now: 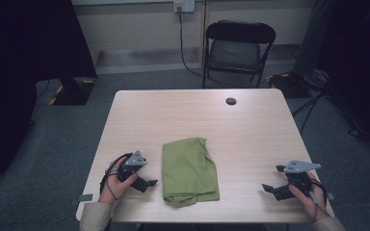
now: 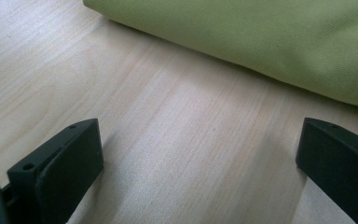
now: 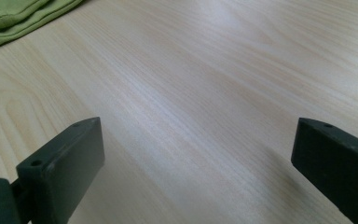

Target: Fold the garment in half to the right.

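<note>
Cloth: the green cloth [image 1: 190, 169] lies folded on the table [image 1: 250, 134], near the front edge, between the two grippers
Cloth shape: it looks like a tall, neat stack with a soft bunched corner at the front left
Left gripper: the left gripper [image 1: 147, 184] sits just beside the left side of the cloth, low over the wood, not touching it
Left jaws: wide apart, holding nothing; in the left gripper view the cloth's folded edge [image 2: 242, 51] lies just ahead of them
Right gripper: the right gripper [image 1: 269, 188] is well apart from the cloth, near the right front corner of the table
Right jaws: wide apart too, with bare wood between them; a bit of cloth [image 3: 14, 21] peeks in at the far top left of the right gripper view
Step, I think: getting ready to take hold of the cloth, left side first
What could go wrong: the left jaws might pinch one layer and not the whole fold, so the stack would fall open
Another worry: if the jaws come in too high they could push the cloth sideways and wrinkle it
And one more: the cloth sits close to the front edge, so a hard tug toward the person could drag it off the table
</note>
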